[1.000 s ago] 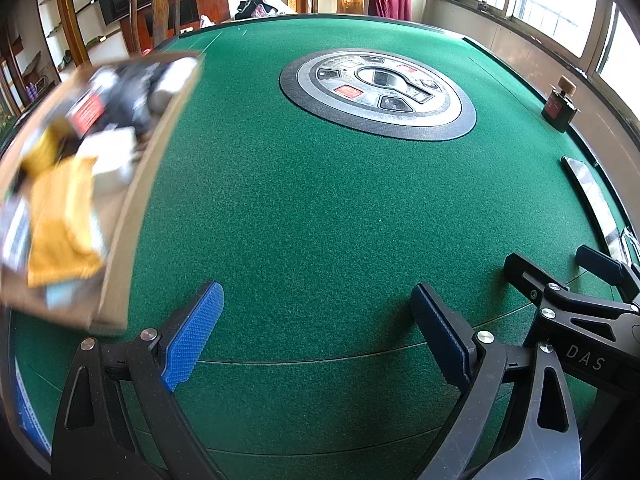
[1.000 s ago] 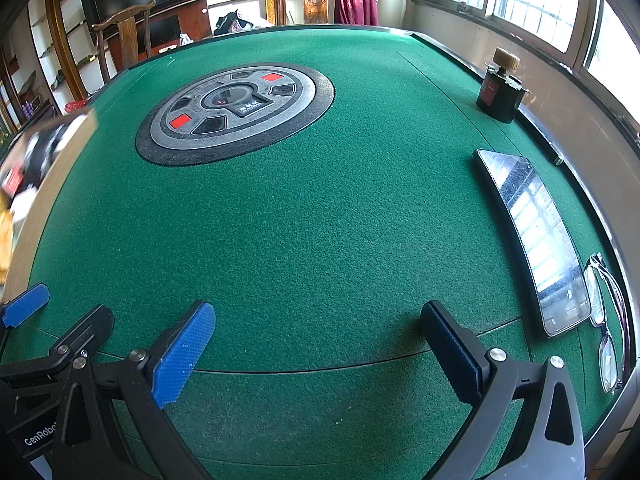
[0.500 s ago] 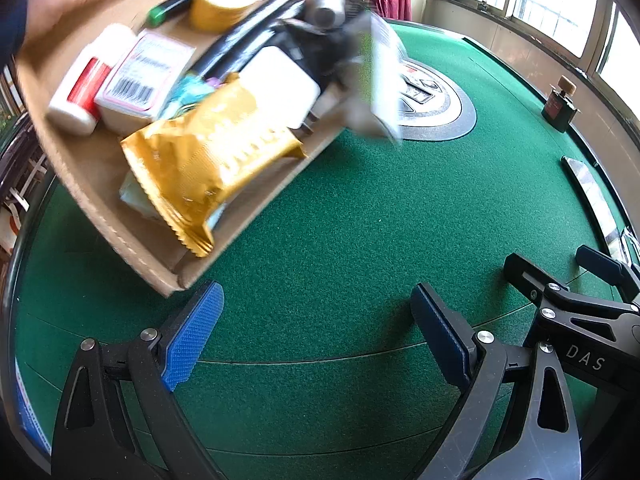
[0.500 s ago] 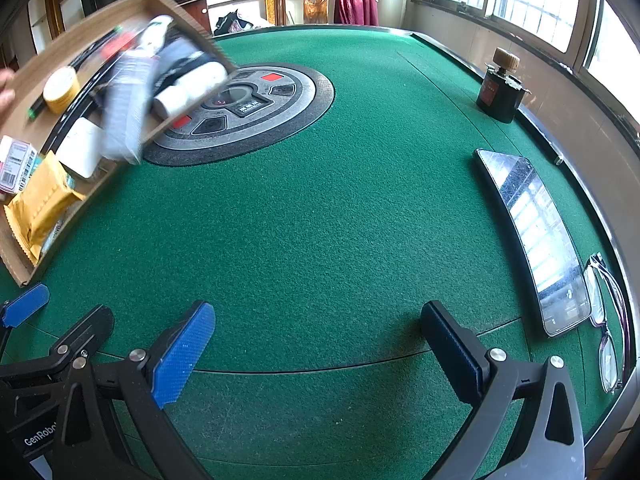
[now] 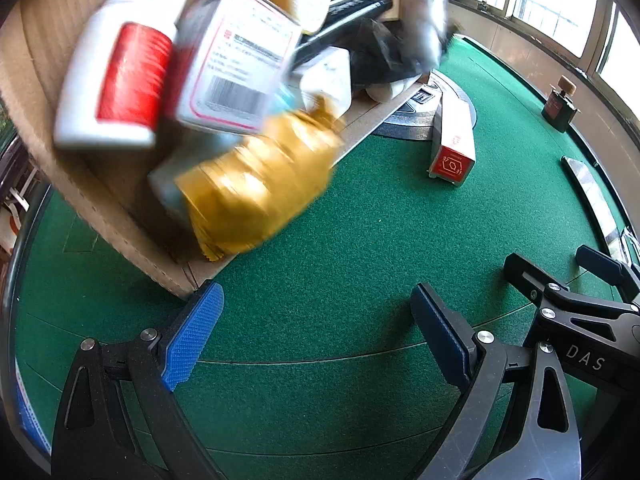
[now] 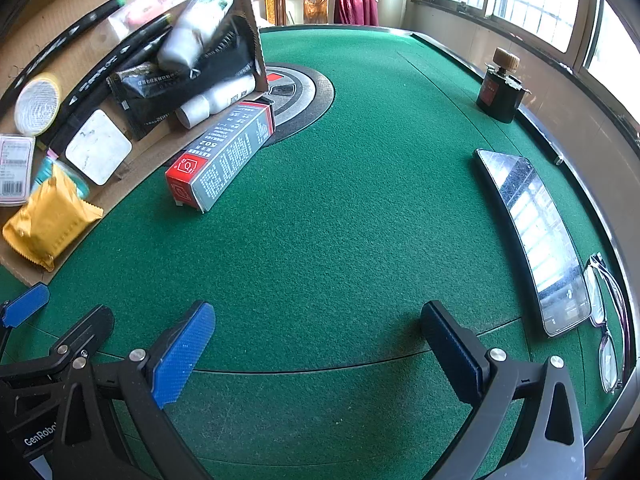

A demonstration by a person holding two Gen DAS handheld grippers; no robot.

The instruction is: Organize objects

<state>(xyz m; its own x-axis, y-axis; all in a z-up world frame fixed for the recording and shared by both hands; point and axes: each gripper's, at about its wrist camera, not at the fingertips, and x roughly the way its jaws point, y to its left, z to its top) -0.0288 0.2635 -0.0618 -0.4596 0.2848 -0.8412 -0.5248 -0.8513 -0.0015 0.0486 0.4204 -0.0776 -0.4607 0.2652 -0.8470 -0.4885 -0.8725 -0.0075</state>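
– What are your two grippers doing?

– My left gripper (image 5: 316,332) and my right gripper (image 6: 316,344) both sit low over the green felt table (image 6: 360,220), side by side. Each has its jaws spread wide with nothing between them.

– And the things to be sorted?

– Most of them sit in a cardboard tray (image 6: 132,168) tipped steeply on edge at the left, its lower rim on the felt. A red and grey box (image 6: 224,152) lies on the table just beside that rim, one end over the round grey centre panel (image 6: 308,96). In the tray I see a gold foil packet (image 6: 48,220) at the low end, a white square pad (image 6: 98,152), a black pouch (image 6: 188,76), black marker pens (image 6: 100,68) and a white bottle (image 6: 196,28). From my left camera the contents look blurred – a white bottle with a red label (image 5: 116,72) and a barcoded box (image 5: 236,64) stand out.

– Anything else on the table?

– Along the right edge: a dark bottle with a brown cap (image 6: 500,88), a phone (image 6: 536,240) lying flat and a pair of glasses (image 6: 608,312) just beside it
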